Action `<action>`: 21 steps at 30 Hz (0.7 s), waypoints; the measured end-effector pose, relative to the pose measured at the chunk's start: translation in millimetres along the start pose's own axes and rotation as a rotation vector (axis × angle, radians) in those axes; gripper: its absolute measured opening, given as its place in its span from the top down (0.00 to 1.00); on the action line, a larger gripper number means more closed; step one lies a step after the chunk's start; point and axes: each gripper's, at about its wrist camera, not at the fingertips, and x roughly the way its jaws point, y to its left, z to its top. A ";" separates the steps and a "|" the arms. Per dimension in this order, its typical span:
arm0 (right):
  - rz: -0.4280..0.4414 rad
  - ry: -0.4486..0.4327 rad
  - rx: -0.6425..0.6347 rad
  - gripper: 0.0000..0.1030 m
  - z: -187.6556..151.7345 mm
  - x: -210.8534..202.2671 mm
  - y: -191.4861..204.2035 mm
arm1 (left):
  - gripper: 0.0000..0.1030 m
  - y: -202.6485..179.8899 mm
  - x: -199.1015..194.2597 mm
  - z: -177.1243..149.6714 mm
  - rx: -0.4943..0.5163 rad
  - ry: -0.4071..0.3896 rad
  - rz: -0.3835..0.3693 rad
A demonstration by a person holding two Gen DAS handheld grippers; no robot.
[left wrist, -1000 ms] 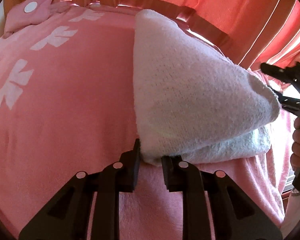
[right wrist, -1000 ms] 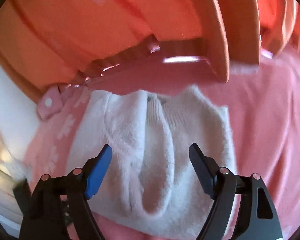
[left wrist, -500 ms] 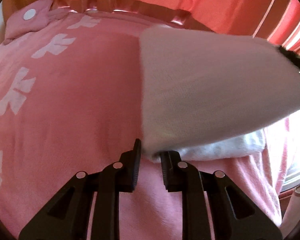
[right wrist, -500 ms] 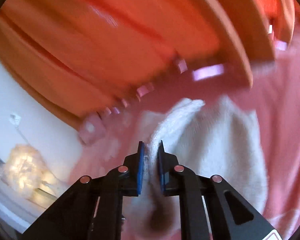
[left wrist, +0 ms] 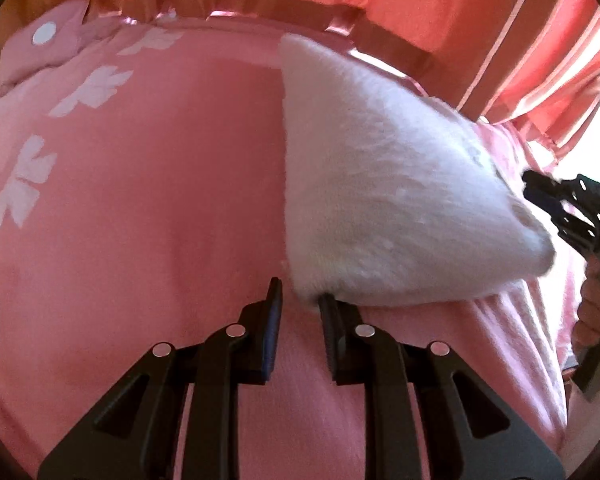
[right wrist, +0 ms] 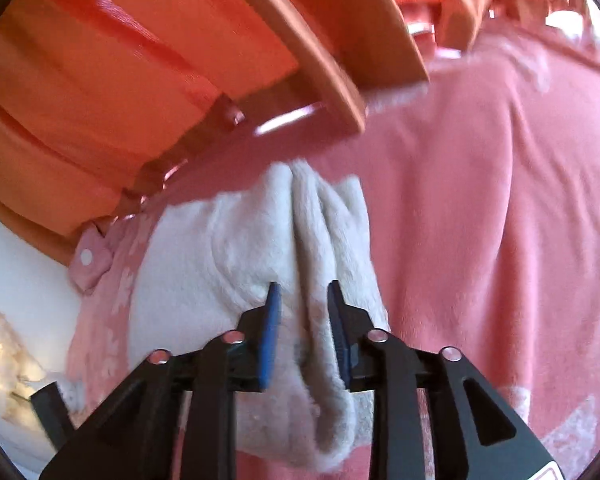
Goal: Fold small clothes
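Now your left claw (left wrist: 298, 294) stands narrowly parted at the white garment's (left wrist: 384, 200) near corner; your right claw (right wrist: 300, 300), also slightly parted, straddles its ridge on the pink blanket (left wrist: 140, 200)

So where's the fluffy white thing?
The fluffy white garment lies on the pink blanket, right of centre in the left wrist view, just ahead of the left tool.

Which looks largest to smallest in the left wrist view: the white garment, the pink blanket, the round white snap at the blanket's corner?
1. pink blanket, filling most of the frame.
2. white garment, lying folded on it.
3. round white snap, far smaller, though distance from the camera shrinks it further.
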 end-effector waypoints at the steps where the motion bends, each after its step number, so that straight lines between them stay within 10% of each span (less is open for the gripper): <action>1: 0.012 -0.009 -0.008 0.45 -0.3 -3.5 0.1 | 0.83 -2.3 -8.6 -1.0 0.015 -0.012 -0.014; 9: -0.040 0.129 -0.096 0.41 19.6 67.2 23.5 | 0.61 -19.8 -48.5 31.5 0.023 -0.154 -0.125; 11: -0.012 0.142 -0.094 0.87 17.0 71.1 24.5 | 0.61 -23.3 -33.4 42.8 0.011 -0.146 -0.122; 16: 0.103 -0.069 -0.073 0.95 26.0 -2.7 25.1 | 0.61 -32.0 10.6 49.5 0.020 -0.109 -0.043; 21: -0.118 0.143 -0.111 0.96 3.1 54.2 -10.1 | 0.58 -51.3 14.6 40.3 0.108 -0.140 0.021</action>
